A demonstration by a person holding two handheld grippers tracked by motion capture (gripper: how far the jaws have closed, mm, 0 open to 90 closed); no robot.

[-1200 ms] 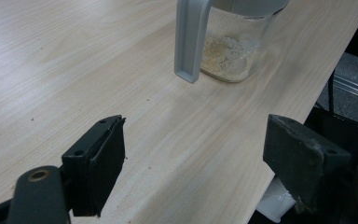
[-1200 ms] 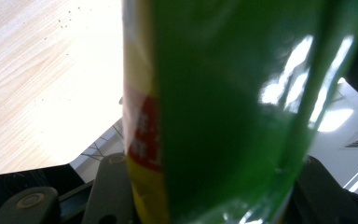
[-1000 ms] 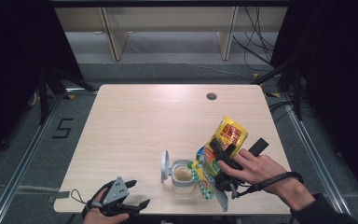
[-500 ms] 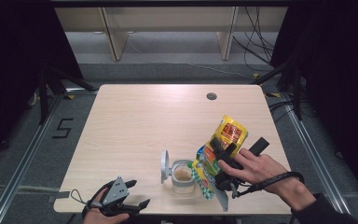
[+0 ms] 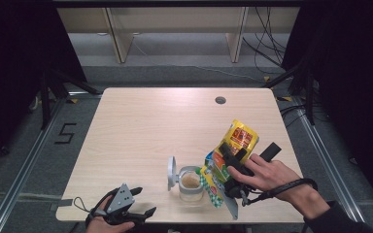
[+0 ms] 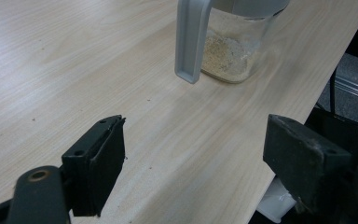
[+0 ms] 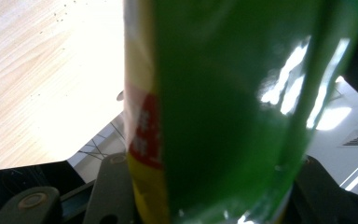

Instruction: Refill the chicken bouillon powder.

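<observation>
A clear jar point(image 5: 191, 183) with pale powder in its bottom stands near the table's front edge, its grey lid point(image 5: 172, 173) flipped open to the left. My right gripper point(image 5: 229, 167) is shut on a yellow, green and red snack bag point(image 5: 230, 148), tilted with its lower end over the jar's right rim. The bag point(image 7: 223, 112) is pressed between the jaws in the right gripper view. My left gripper point(image 5: 138, 208) rests open at the front left edge. Its open jaws point(image 6: 193, 163) face the jar point(image 6: 235, 51) and lid point(image 6: 191, 39).
The wooden table point(image 5: 155, 126) has a round cable hole point(image 5: 220, 100) at the back right. A shelf frame point(image 5: 175, 29) stands on the floor behind the table. Cables point(image 5: 272, 53) trail at the back right.
</observation>
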